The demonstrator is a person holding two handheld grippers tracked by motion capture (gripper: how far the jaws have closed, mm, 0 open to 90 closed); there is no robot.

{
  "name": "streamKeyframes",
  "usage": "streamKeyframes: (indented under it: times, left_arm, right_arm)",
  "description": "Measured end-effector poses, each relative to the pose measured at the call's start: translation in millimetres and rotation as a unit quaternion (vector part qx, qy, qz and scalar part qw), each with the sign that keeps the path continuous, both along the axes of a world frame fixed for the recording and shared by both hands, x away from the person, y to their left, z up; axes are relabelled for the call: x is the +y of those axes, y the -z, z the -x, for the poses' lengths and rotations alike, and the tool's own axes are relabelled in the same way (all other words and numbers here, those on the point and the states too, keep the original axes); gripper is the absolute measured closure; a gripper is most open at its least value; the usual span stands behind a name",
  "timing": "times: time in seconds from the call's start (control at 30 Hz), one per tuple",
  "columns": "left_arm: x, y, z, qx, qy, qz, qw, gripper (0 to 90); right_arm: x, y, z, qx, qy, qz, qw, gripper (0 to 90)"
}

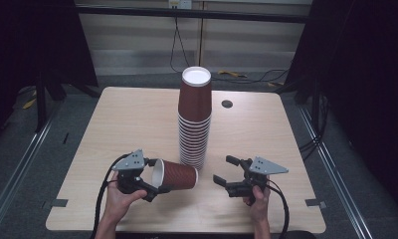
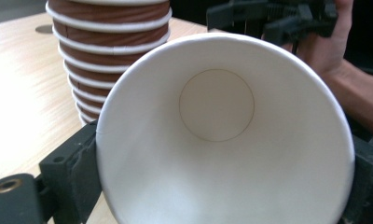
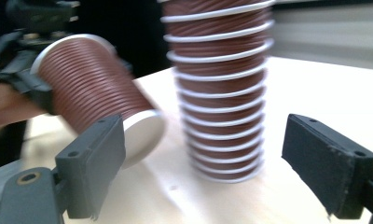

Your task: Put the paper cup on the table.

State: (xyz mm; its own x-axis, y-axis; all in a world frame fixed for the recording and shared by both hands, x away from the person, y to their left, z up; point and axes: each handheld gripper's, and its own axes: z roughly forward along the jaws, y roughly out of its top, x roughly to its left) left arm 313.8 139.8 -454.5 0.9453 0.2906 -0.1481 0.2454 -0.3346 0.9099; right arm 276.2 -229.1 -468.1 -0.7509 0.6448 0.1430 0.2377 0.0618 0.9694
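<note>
The left gripper (image 1: pixel 146 180) clamps a single brown cup (image 1: pixel 176 175) on its side above the tabletop (image 1: pixel 132 119), just beside the tall cup stack (image 1: pixel 194 119), which a careless swing could topple, while the right gripper (image 1: pixel 227 172) hangs apart, empty.
</note>
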Motion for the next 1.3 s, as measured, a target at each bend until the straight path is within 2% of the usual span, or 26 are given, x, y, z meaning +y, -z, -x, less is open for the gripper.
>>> streamKeyframes:
  times: [0.07, 0.17, 0.2, 0.23, 0.3, 0.4, 0.47, 0.5, 0.57, 0.6, 0.73, 0.83, 0.93, 0.97, 1.03, 1.07, 1.13, 1.2, 1.3]
  left_arm:
    - [0.7, 0.3, -0.4, 0.001, -0.003, -0.006, 1.0000, 7.5]
    - [3.8, -0.5, -2.2, 0.006, -0.009, -0.016, 0.9998, 7.5]
    - [4.4, -0.8, -2.2, 0.010, -0.015, -0.022, 0.9996, 7.5]
    - [5.7, -1.5, -2.8, 0.008, -0.022, -0.038, 0.9990, 7.5]
    - [8.5, -1.6, -3.1, 0.017, -0.026, -0.034, 0.9989, 7.6]
    - [11.9, -1.9, -3.3, 0.018, -0.038, -0.044, 0.9982, 7.6]
    - [15.4, -2.4, -5.3, 0.015, -0.043, -0.050, 0.9977, 7.6]
    - [16.5, -2.8, -6.0, 0.017, -0.049, -0.051, 0.9974, 7.6]
    - [19.8, -4.7, -9.2, 0.015, -0.057, -0.056, 0.9967, 7.6]
    - [21.3, -5.9, -10.4, 0.014, -0.060, -0.061, 0.9963, 7.6]
    - [28.9, -11.2, -17.3, 0.028, -0.079, -0.056, 0.9949, 7.6]
    - [29.6, -13.9, -23.1, 0.034, -0.092, -0.084, 0.9916, 7.6]
    - [32.3, -16.9, -26.3, 0.038, -0.097, -0.080, 0.9914, 7.6]
    - [32.9, -18.0, -27.0, 0.041, -0.098, -0.078, 0.9912, 7.6]
    - [33.8, -20.6, -29.4, 0.041, -0.100, -0.091, 0.9900, 7.6]
    - [34.0, -21.9, -31.0, 0.041, -0.104, -0.099, 0.9887, 7.6]
    - [35.0, -23.8, -34.3, 0.045, -0.108, -0.103, 0.9878, 7.6]
    - [35.4, -25.7, -37.0, 0.045, -0.110, -0.103, 0.9875, 7.6]
    - [35.0, -29.7, -42.3, 0.047, -0.117, -0.120, 0.9847, 7.5]
  right_arm:
    - [-2.5, 1.8, 1.2, -0.017, 0.037, -0.004, 0.9992, 13.1]
    - [-2.7, 6.7, 3.4, -0.034, 0.111, 0.002, 0.9932, 13.0]
    - [-2.6, 8.6, 4.1, -0.037, 0.125, -0.007, 0.9914, 12.9]
    - [-2.2, 9.8, 4.3, -0.040, 0.134, -0.008, 0.9902, 12.9]
    - [-2.0, 13.7, 4.4, -0.047, 0.161, -0.008, 0.9858, 13.0]
    - [-1.4, 18.2, 4.1, -0.054, 0.187, 0.001, 0.9809, 13.0]
    - [0.9, 21.1, 4.1, -0.070, 0.216, -0.002, 0.9739, 13.1]
    - [3.2, 22.8, 3.9, -0.076, 0.224, 0.005, 0.9715, 13.0]
    - [6.0, 25.3, 3.1, -0.064, 0.220, 0.016, 0.9734, 13.3]
    - [7.7, 26.9, 3.0, -0.065, 0.220, 0.016, 0.9732, 13.3]
    - [14.1, 32.8, 2.1, -0.074, 0.229, 0.025, 0.9703, 12.9]
    - [16.1, 33.7, 1.7, -0.085, 0.234, 0.029, 0.9680, 12.9]
    - [16.6, 34.8, 2.9, -0.090, 0.230, 0.037, 0.9684, 12.9]
    - [16.7, 35.0, 3.3, -0.093, 0.227, 0.036, 0.9687, 12.8]
    - [16.8, 35.4, 4.9, -0.100, 0.231, 0.034, 0.9673, 12.9]
    - [16.1, 35.8, 6.1, -0.105, 0.233, 0.030, 0.9663, 12.9]
    - [12.9, 37.3, 8.9, -0.113, 0.246, 0.006, 0.9628, 12.7]
    - [12.6, 37.5, 11.0, -0.122, 0.250, 0.009, 0.9605, 10.7]
    - [12.1, 37.4, 9.7, -0.118, 0.248, 0.008, 0.9616, 10.8]
